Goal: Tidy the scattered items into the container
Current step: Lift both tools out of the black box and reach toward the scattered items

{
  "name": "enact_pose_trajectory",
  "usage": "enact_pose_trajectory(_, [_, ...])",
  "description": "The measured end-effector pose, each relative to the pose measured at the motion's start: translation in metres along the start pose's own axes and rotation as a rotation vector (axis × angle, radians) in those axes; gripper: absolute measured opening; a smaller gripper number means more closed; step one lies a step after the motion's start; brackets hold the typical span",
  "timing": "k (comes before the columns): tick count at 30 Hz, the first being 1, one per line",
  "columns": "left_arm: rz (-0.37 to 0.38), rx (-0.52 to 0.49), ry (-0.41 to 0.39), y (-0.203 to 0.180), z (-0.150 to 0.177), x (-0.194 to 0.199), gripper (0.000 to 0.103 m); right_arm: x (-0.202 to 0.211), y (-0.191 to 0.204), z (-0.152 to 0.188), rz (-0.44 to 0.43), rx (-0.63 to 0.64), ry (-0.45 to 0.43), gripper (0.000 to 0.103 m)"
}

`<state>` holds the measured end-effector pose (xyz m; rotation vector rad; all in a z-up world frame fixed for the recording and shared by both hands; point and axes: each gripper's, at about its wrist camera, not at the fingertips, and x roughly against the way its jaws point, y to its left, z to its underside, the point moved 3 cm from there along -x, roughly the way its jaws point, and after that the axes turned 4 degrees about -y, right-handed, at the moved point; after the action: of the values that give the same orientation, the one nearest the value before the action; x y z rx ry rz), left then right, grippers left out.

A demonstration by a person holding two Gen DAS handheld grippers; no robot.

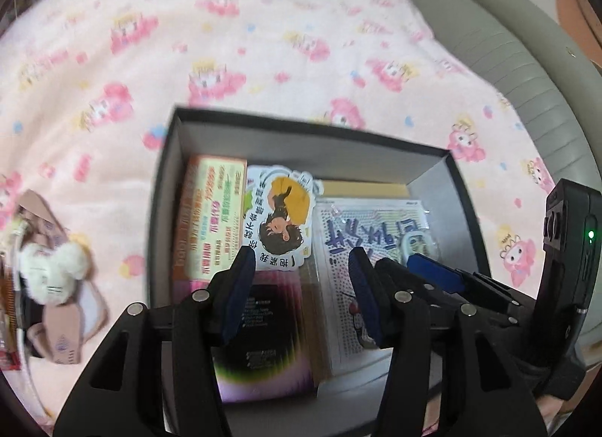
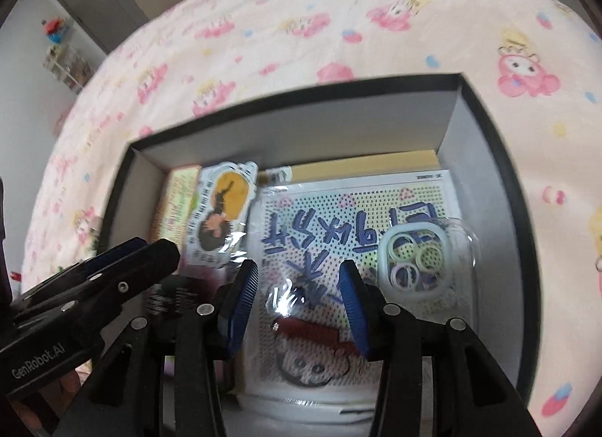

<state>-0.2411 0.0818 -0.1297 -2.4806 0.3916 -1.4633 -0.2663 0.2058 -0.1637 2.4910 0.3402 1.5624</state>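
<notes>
Left wrist view: pink blanket (image 1: pixel 263 41) blurred. Black box (image 1: pixel 167 173) sits ahead of both tongs, near wall cut off by fingers. Dotted card (image 2: pixel 357 218) lies between right gripper (image 2: pixel 299 301) tips, ring pack (image 2: pixel 414 260) just right. Left gripper (image 1: pixel 299 286) hovers over sticker (image 1: pixel 282 218). Both spread, holding nothing.

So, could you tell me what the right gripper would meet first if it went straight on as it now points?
Probably the bagged pegboard sheet lying in the black box: the open right gripper points down onto it, with nothing visible between, though depth is unclear.
</notes>
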Motion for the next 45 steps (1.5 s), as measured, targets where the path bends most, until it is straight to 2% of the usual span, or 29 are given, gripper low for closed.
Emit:
enact_pose_trajectory(6, [0.007,-0.073,-0.105,-0.014,0.017,0.054,0.058,0.057,0.011,0.014,0.060,0.045,-0.167,0.041])
enact_pose_trajectory(8, [-0.009,-0.112,-0.132,-0.020,0.027,0.071,0.060,0.079,0.016,0.024,0.044,0.018,-0.217,0.042])
enact_pose_trajectory(11, [-0.025,-0.159,-0.160,-0.026,0.042,0.099,0.060,0.098,0.031,0.035,0.016,0.041,-0.246,0.043])
enact_pose_trajectory(16, [-0.013,-0.181,-0.200,-0.024,0.063,0.143,0.061,0.139,0.062,0.064,0.036,0.095,-0.326,0.043])
enact_pose_trajectory(22, [0.021,-0.180,-0.226,-0.011,0.091,0.188,0.061,0.170,0.088,0.098,0.028,0.134,-0.353,0.044])
enact_pose_trajectory(29, [0.000,-0.162,-0.253,0.012,0.113,0.223,0.061,0.184,0.123,0.121,0.005,0.186,-0.359,0.044])
enact_pose_trajectory(45, [-0.120,-0.039,-0.318,0.096,0.142,0.274,0.062,0.172,0.219,0.145,-0.048,0.343,-0.317,0.044])
